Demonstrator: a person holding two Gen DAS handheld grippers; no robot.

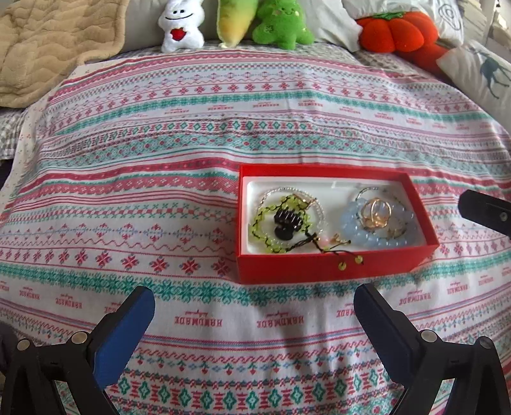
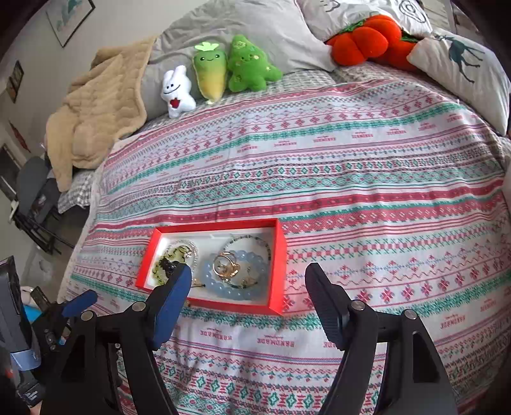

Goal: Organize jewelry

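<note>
A red box (image 1: 319,266) with a white lining sits on the patterned bedspread. It holds a yellow-green bead bracelet (image 1: 271,223), a black hair claw (image 1: 287,223), a clear bead bracelet (image 1: 314,201), a pale blue bead bracelet (image 1: 373,237) and gold rings (image 1: 377,214). A cord end with yellow beads (image 1: 349,261) hangs over the front wall. My left gripper (image 1: 254,301) is open and empty, just in front of the box. My right gripper (image 2: 249,281) is open and empty, above the box's near edge (image 2: 223,305); the blue bracelet (image 2: 223,292) and rings (image 2: 226,266) lie between its fingers.
The bedspread (image 1: 191,159) covers the bed. Plush toys stand along the far edge: a white bunny (image 1: 180,27), a green-yellow one (image 1: 233,22), a green one (image 1: 281,25) and an orange pumpkin (image 1: 396,30). A beige blanket (image 1: 48,48) lies far left, pillows (image 2: 463,70) far right.
</note>
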